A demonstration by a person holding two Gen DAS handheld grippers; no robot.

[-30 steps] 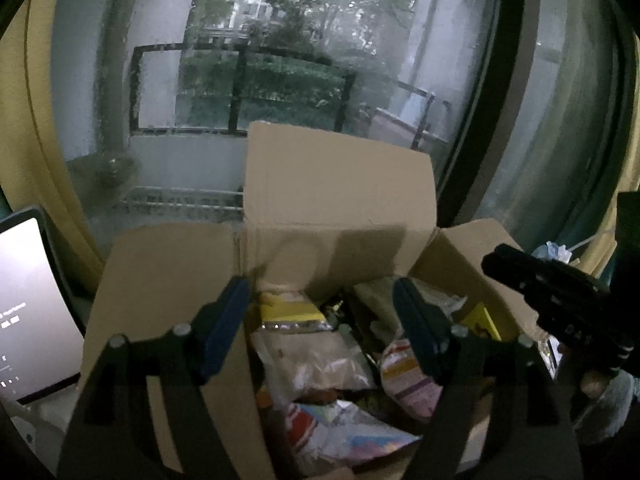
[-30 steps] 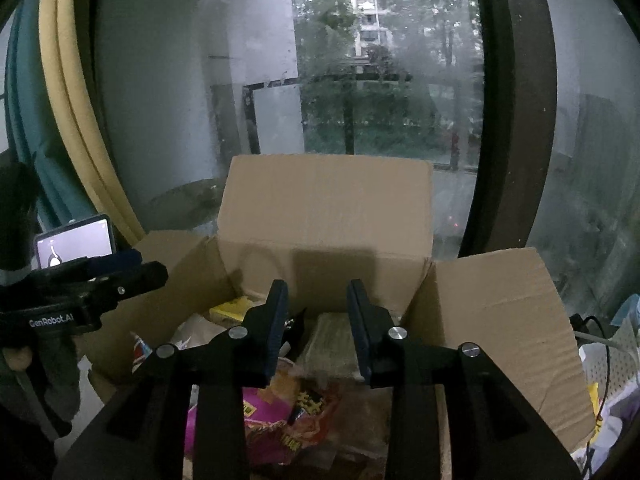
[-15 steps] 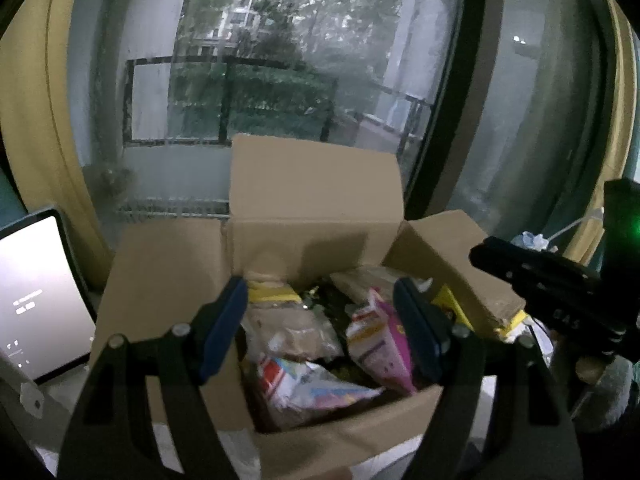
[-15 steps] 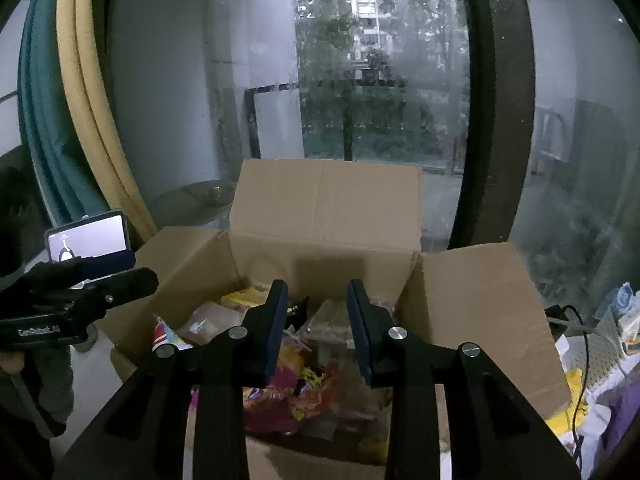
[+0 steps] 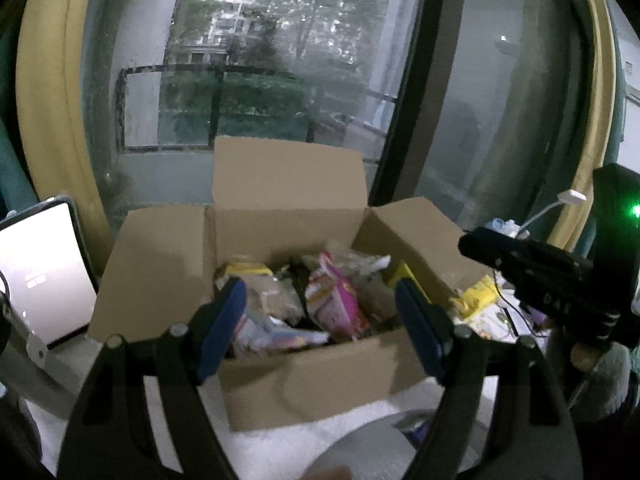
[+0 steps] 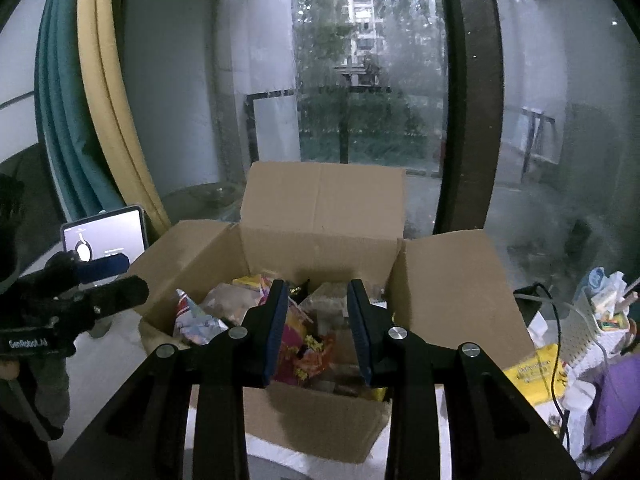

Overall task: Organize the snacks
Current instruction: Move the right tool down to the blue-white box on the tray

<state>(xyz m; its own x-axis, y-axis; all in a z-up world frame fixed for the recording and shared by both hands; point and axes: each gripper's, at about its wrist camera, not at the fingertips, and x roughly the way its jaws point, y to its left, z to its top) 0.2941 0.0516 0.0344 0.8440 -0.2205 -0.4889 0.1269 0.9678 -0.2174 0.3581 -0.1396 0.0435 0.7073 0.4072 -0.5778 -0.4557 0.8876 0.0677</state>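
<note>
An open cardboard box (image 5: pixel 320 376) stands on a white surface, its flaps spread, and it also shows in the right wrist view (image 6: pixel 324 420). It holds several snack packets, among them a pink and white pack (image 5: pixel 336 300) and a red and yellow pack (image 6: pixel 308 352). My left gripper (image 5: pixel 320 320) is wide open and empty, held in front of and above the box. My right gripper (image 6: pixel 318 328) is partly open and empty, also in front of the box. Each gripper shows in the other's view, the right one (image 5: pixel 536 276) and the left one (image 6: pixel 76 300).
A lit tablet (image 5: pixel 40 268) stands left of the box, also seen in the right wrist view (image 6: pixel 106 240). Cables, yellow packets (image 6: pixel 532 372) and clutter lie right of the box. A large window and curtains stand behind. A grey round object (image 5: pixel 372 448) lies near the front.
Both grippers have pulled back and up from the box. The whole box and its front wall now show. Neither gripper has changed its opening.
</note>
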